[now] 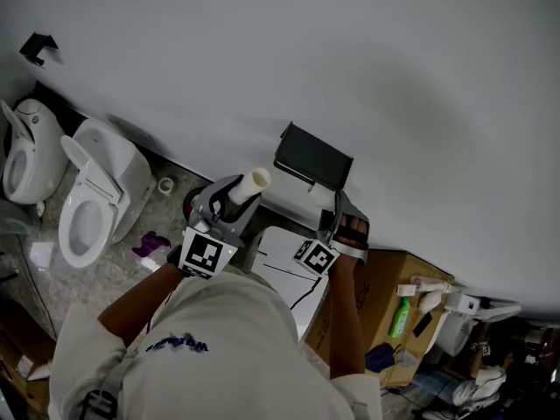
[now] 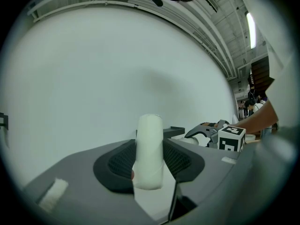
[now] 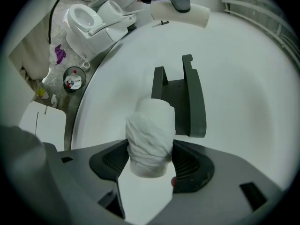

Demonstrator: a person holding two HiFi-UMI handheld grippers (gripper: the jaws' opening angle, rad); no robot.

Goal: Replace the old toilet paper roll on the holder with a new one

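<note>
My left gripper (image 1: 234,192) is shut on a bare white cardboard tube (image 1: 254,182), the old roll's core, held up near the white wall. In the left gripper view the tube (image 2: 149,149) stands upright between the dark pads (image 2: 117,165). My right gripper (image 1: 347,226) sits just below the black wall holder (image 1: 315,157). It is shut on a full white toilet paper roll (image 3: 151,137), loosely wrapped. The roll is a little in front of the black holder (image 3: 180,97) and does not touch it. The tube in the left gripper (image 3: 180,11) shows at the top of the right gripper view.
Two white toilets (image 1: 87,204) stand at the left along the wall. A small round bin (image 3: 73,78) and a purple rag (image 3: 59,54) lie on the floor. A cardboard box (image 1: 398,278) with a green bottle (image 1: 401,318) is at the right. A white unit (image 1: 289,261) sits below the holder.
</note>
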